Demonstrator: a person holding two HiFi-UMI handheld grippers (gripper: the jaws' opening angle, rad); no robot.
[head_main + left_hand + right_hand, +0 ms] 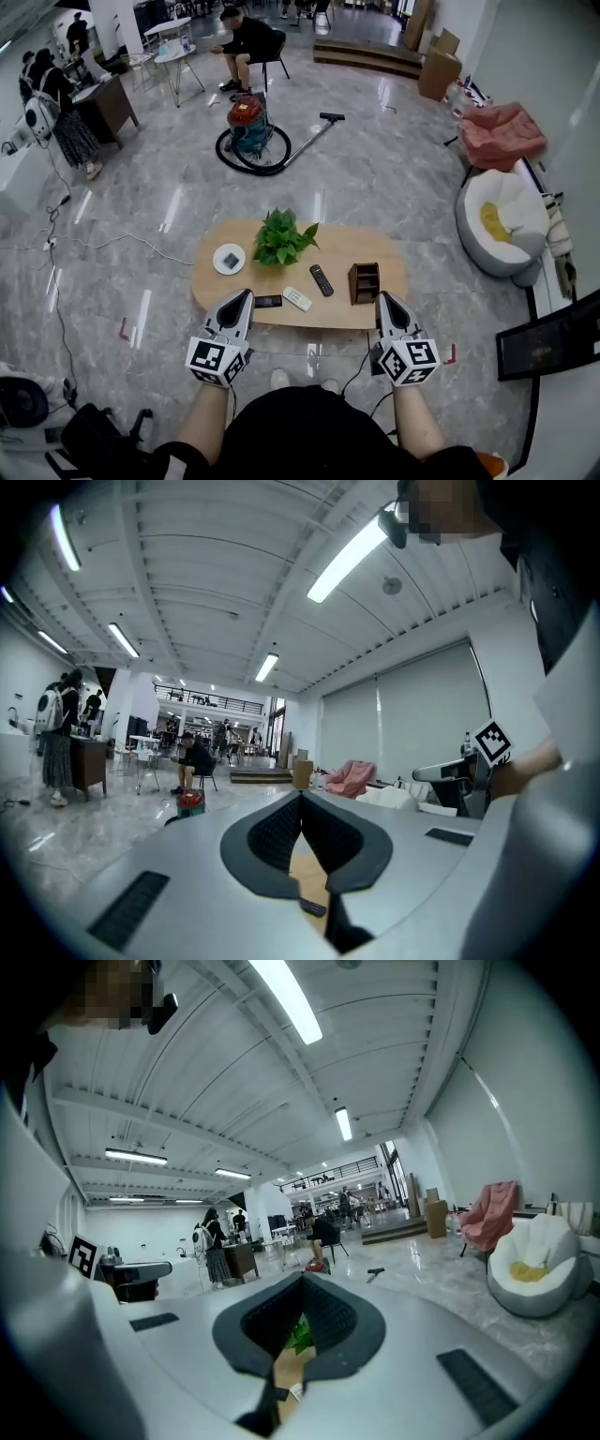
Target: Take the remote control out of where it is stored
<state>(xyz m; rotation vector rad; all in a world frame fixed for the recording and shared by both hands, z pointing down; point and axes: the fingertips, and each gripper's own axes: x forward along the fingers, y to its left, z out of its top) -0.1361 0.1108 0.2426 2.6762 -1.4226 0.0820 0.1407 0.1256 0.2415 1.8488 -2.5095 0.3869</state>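
Note:
A low oval wooden table [211, 281] stands in front of me. A brown wooden holder [365, 282] sits at its right end; I cannot tell what is inside it. A black remote [322, 279], a white remote [297, 298] and a small black device [268, 301] lie loose near the table's front edge. My left gripper [247, 294] is shut and empty, its tips just left of the black device. My right gripper [383, 297] is also shut and empty, close to the holder's front right. Through the left gripper's [301, 797] closed jaws I see a strip of table.
A green potted plant [282, 239] and a white dish [229, 259] stand on the table. Beyond it are a red vacuum cleaner [249, 125] with its hose, and a seated person [246, 42]. At right sit a white beanbag [502, 220] and a dark screen [548, 337]. Cables cross the floor at left.

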